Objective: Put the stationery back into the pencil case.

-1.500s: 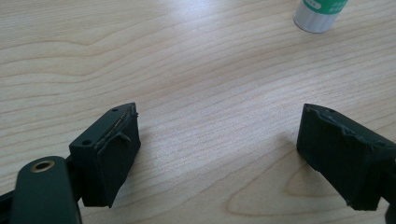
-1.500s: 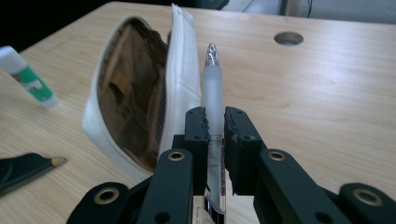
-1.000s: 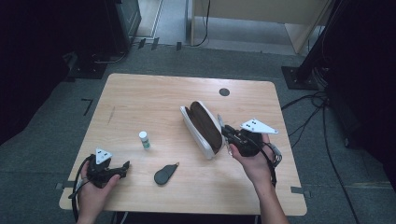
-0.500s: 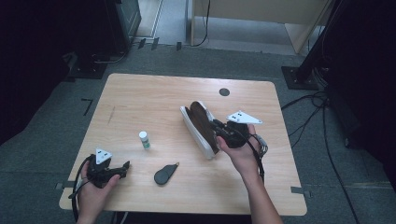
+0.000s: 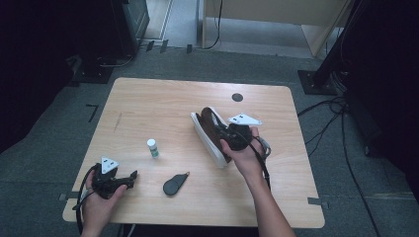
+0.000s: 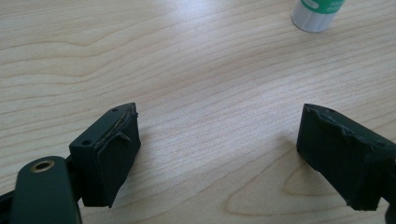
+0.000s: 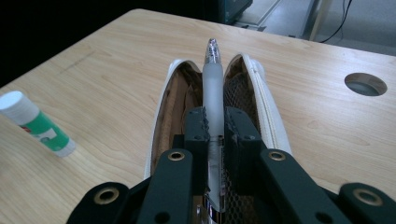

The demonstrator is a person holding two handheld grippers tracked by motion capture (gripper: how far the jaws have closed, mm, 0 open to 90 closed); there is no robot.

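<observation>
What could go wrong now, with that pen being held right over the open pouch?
The right gripper clamps the pen near one end, so the long free end could catch on the zip edge of the open pencil case and miss the opening.

The case lies loose on the table while the left gripper waits open, far off, so a nudge might shift it.

The slim, smooth pen might also slip or tilt between the jaws.
</observation>
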